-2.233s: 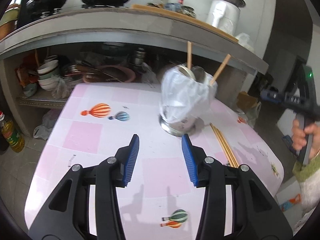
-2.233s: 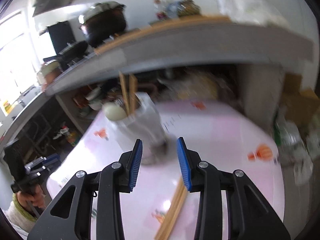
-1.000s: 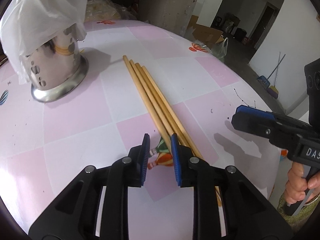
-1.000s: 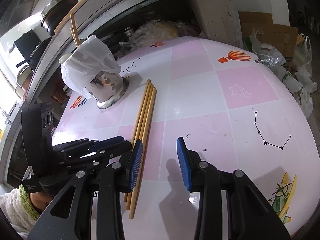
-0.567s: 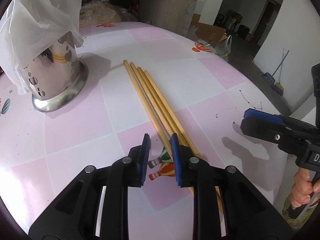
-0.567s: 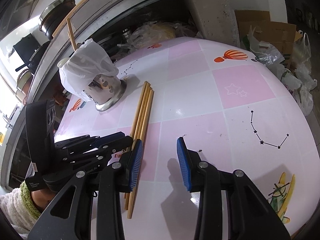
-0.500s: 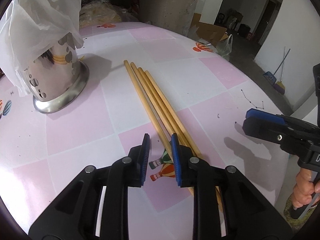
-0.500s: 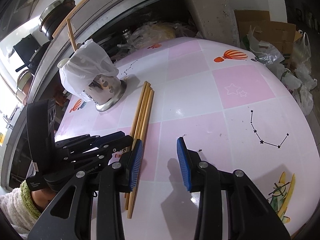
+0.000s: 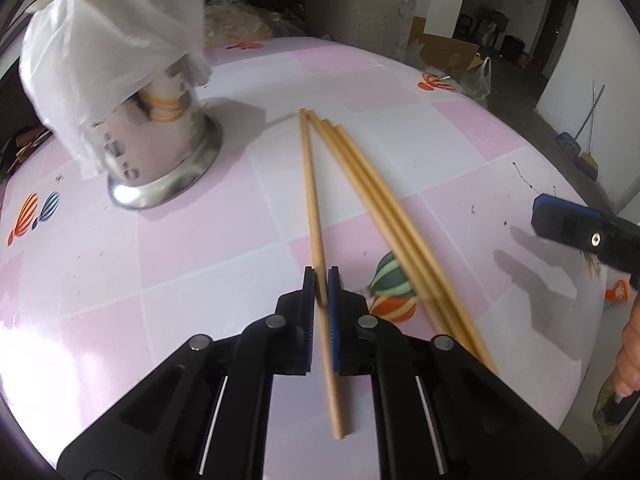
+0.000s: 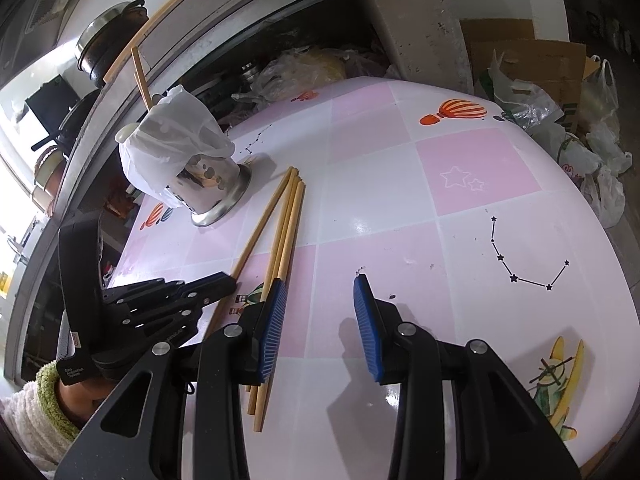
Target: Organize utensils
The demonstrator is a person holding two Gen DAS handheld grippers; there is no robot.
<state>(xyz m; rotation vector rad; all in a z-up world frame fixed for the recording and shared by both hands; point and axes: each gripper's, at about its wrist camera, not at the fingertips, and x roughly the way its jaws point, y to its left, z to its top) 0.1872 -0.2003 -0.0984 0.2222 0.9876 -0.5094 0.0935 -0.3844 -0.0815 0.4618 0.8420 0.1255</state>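
The left gripper [image 9: 321, 280] has just closed its jaws on one chopstick [image 9: 313, 200], which runs ahead of them, splayed from the other chopsticks [image 9: 384, 208] just to their right. This looks like the pick-up step; next comes lifting it into the holder [image 9: 160, 152] ahead and left. The right gripper [image 10: 320, 300] waits half open, empty, over the table [image 10: 460, 208].

Pink-and-white checked tabletop [image 9: 208, 264], printed with striped orange and green balloons. Pale tan wooden chopsticks [image 9: 372, 196]. Shiny steel perforated holder [image 9: 160, 160], white plastic bag [image 9: 108, 36] over top.
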